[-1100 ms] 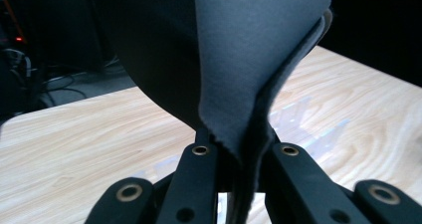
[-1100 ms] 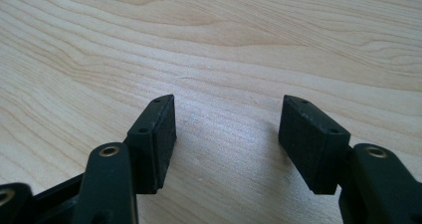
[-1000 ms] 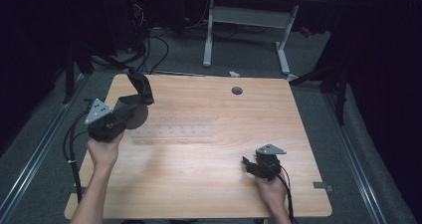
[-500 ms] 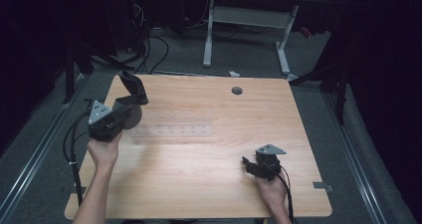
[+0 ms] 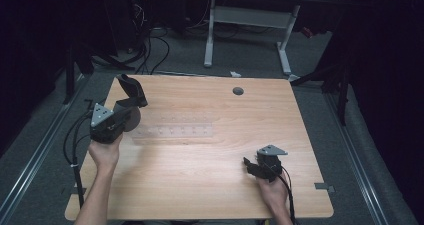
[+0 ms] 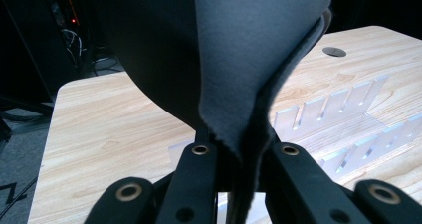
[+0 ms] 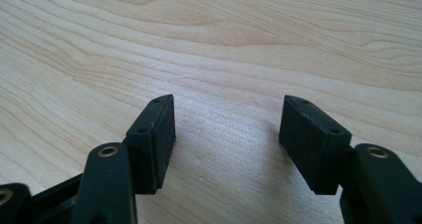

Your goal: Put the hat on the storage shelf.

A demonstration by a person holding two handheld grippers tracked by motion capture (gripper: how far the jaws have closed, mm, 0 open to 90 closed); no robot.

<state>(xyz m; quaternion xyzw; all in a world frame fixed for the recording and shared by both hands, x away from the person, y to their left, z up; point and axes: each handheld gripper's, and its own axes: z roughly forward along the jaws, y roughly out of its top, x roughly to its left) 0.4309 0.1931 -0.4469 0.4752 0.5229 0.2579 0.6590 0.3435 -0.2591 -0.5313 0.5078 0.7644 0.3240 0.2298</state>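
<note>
**Holding a dark cloth above the clear rack**

Gripping a folded dark grey cloth (image 6: 259, 59), the left gripper (image 5: 131, 116) has its jaws clamped together on the fabric, which rises between them in the left gripper view and stands up past the tips. In the high view the cloth (image 5: 131, 89) sticks out toward 12 o'clock from that gripper, near the tabletop's (image 5: 210, 185) edge at 9 o'clock. The left hand (image 5: 104, 152) comes in from 6 o'clock.

A clear plastic rack (image 5: 172, 131) with a row of slots lies flat just right of the left gripper, near the middle of the tabletop. In the left gripper view the same rack (image 6: 343, 114) lies beyond the cloth, toward 3 o'clock.

The right gripper (image 7: 226, 134) rests low over bare wood, its jaws apart with nothing between them. In the high view it (image 5: 249, 165) sits toward 5 o'clock on the tabletop, well apart from the rack and the cloth, with the right hand (image 5: 274, 190) behind it.

A small round hole (image 5: 238, 91) marks the tabletop toward 1 o'clock.
</note>
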